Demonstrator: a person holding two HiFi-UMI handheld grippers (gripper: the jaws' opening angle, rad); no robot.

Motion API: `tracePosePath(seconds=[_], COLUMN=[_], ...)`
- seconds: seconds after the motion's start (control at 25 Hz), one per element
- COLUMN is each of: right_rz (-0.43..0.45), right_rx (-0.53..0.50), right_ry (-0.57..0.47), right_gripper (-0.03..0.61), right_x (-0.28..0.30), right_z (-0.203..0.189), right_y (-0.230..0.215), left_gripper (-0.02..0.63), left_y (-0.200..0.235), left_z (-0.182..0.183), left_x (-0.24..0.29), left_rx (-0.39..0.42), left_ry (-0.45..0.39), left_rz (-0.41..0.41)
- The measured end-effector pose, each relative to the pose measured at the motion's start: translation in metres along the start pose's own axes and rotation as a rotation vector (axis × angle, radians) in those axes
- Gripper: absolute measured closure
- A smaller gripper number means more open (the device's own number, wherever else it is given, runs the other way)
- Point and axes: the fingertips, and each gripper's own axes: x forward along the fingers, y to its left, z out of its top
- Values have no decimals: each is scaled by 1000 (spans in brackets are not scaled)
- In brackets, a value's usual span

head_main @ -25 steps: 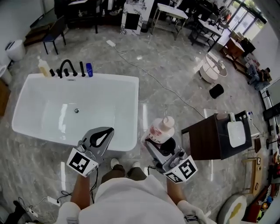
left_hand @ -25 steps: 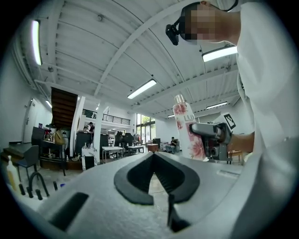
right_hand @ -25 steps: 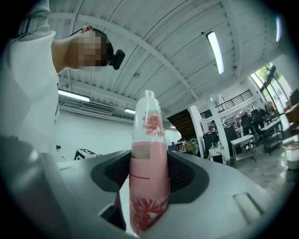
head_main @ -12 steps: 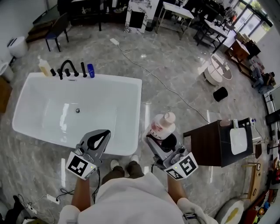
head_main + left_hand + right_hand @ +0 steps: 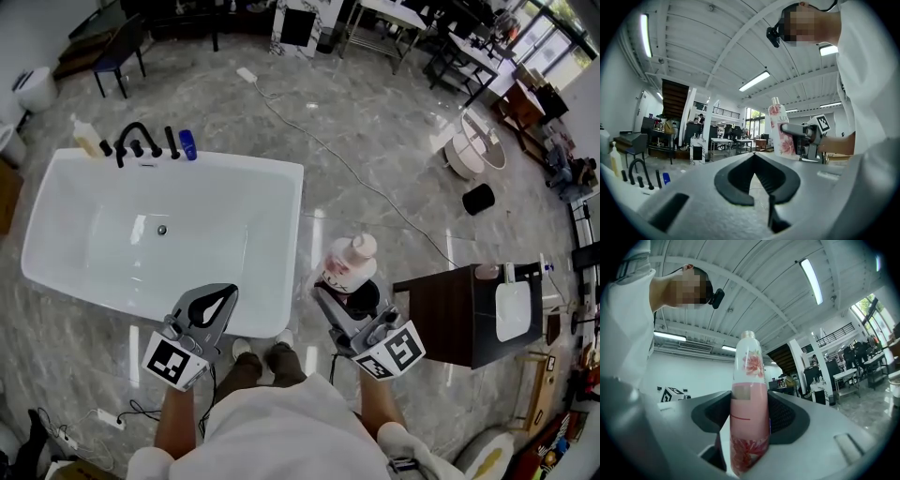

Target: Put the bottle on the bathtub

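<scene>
Pink flowered bottle (image 5: 349,265) upright at frame centre, clamped between your right gripper's (image 5: 341,306) jaws, just right of the white bathtub's (image 5: 293,246) rim, your left gripper (image 5: 221,300) lower left, jaws together, empty.

Pink flower-printed bottle (image 5: 349,265) with a white cap, upright, held beside the white bathtub (image 5: 289,234), not on it
</scene>
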Motion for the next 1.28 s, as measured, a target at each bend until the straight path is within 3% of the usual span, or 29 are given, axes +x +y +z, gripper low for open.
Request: tracePosePath(seconds=[0.44,0.56,0.88,1.0,1.28], right_rz=[58,59,-29,-49,-76], right_rx=[-20,-19,-20,-18,-44], right_ry=[-7,-3,50,58,44], right_gripper=[334,334,334,334,335], right_x=[72,102,178,208,277], right_z=[-43,-68,-194,-252,-360], right_y=[-101,-131,-216,-245,-302], left_gripper=[613,612,612,612,612], left_y=[36,49,94,118,165], left_z=[-37,-63,-175,-218,-286], left_x=[58,71,91,102,142], left_rx=[-76,-108,-226,-226,-216], left_ry=[27,58,153,186,168], left_rz=[70,77,20,9,8])
